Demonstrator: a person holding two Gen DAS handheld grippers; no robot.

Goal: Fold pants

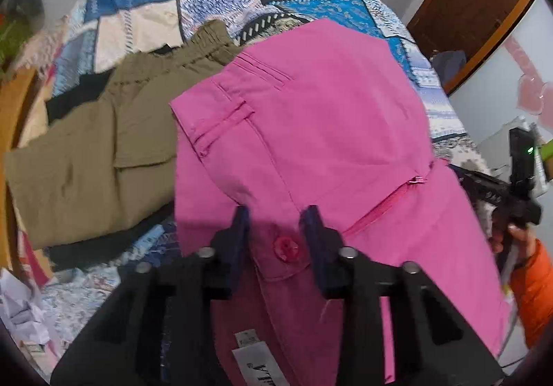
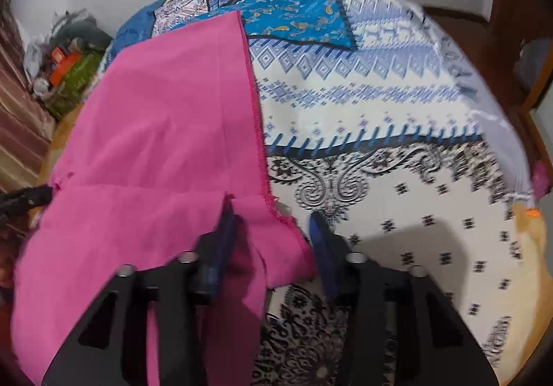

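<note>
Pink pants (image 1: 311, 130) lie on the patterned bedspread, waistband end near me, with a button (image 1: 286, 247) and an open zipper. My left gripper (image 1: 276, 223) is open, its blue fingers on either side of the button flap. In the right wrist view the pink pants (image 2: 166, 130) lie left of centre, their stitched leg hem running down the middle. My right gripper (image 2: 273, 223) is open, with a fold of the hem lying between its fingers. The right gripper also shows at the right edge of the left wrist view (image 1: 518, 192).
Folded olive pants (image 1: 93, 150) lie left of the pink pair, over a black garment (image 1: 76, 99). The patterned bedspread (image 2: 397, 130) stretches to the right. Clutter (image 2: 65, 54) sits on the floor at far left. A wooden door (image 1: 473, 2) stands at the right.
</note>
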